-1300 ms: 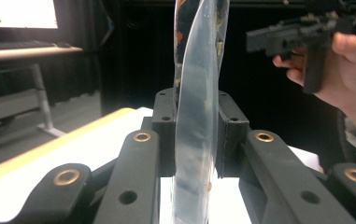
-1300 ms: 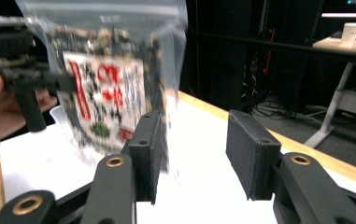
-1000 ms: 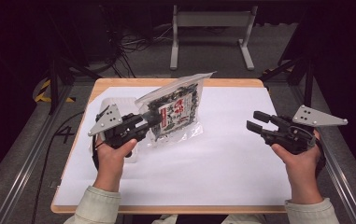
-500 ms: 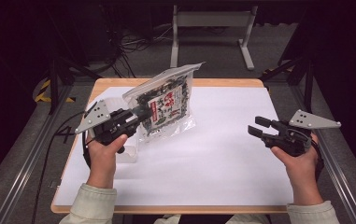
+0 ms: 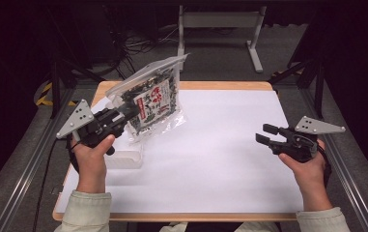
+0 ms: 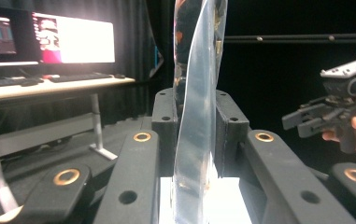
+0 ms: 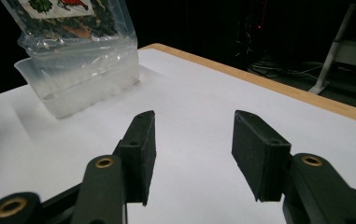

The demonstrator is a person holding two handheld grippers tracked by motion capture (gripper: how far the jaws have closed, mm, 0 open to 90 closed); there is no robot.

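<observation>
- You are holding the snack bag (image 5: 151, 102) in your left gripper (image 5: 123, 116), with both jaws pressed on the clear edge of the bag; the left gripper view is showing the film (image 6: 196, 116) squeezed flat between the two pads.
- The bag is hanging in the air just in front of this gripper, tilted, with its sealed top pointing up and away from you.
- Directly under the bag, and just beside the left gripper, a clear plastic container (image 5: 123, 157) is standing on the white table (image 5: 220, 159). In the right gripper view the bag's bottom (image 7: 73, 44) is looking very near to the container's rim (image 7: 80, 65); I cannot tell if they are touching.
- Your right gripper (image 5: 268, 137) is waiting well apart from the bag, jaws spread wide, holding nothing.
- In my judgement, you are in the carrying step, between lifting the bag and setting it somewhere.
- The next move is probably asking you either to lower the bag into the container, or to bring the right gripper across to take the free side. Keep the left grip firm, because the film is thin and slippery.
</observation>
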